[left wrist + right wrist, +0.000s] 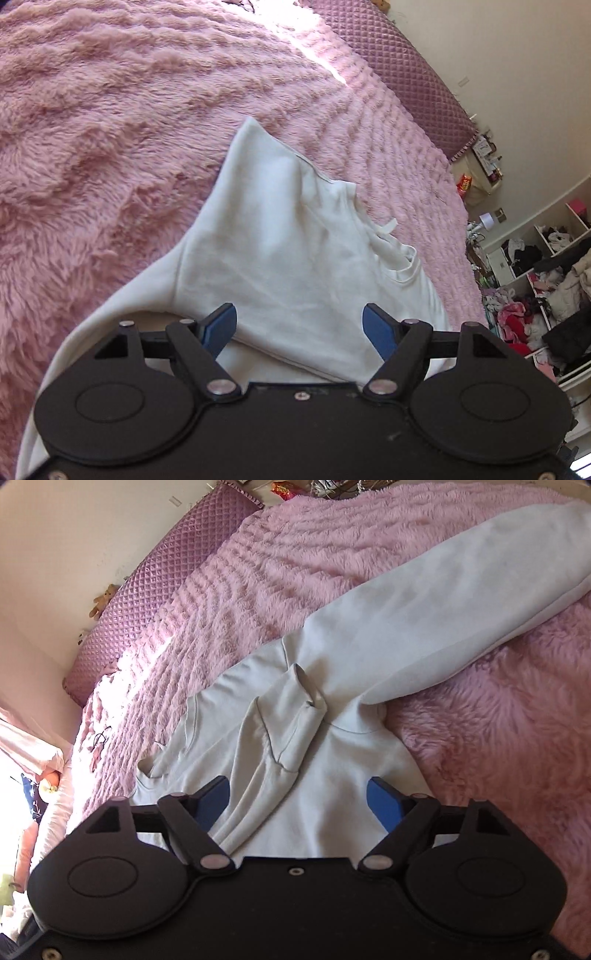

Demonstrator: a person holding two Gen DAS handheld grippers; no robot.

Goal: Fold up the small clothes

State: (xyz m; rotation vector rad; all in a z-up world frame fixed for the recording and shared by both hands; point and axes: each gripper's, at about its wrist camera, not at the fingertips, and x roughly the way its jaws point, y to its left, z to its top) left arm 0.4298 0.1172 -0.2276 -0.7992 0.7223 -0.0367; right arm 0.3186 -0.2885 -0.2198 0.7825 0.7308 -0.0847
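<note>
1. While both tongs hover just over it, the white hoodie (295, 236) lies spread on the pink fluffy bed cover (110, 147), partly folded.
2. Left tongs (300, 328): jaws apart, blue pads clear of the cloth, nothing held. Body fabric sits directly under and ahead of them; the hood (266, 162) points to the far side.
3. Right tongs (297, 801): jaws apart, nothing clamped. A bunched ridge of cloth (273, 734) runs from the near-left pad away to the far side, passing between the jaws but not pinched.
4. Long axis: in the right wrist view the sleeve (461, 602) stretches from the garment's middle out to the far right, flat on the cover.
5. Judgement: that sleeve is the loose part left to fold in. It lies ahead-right of the right tongs, so the right hand looks nearer; the left view doesn't show it at all.
6. Risk: thick fleece, so a shallow pinch may slip.
</note>
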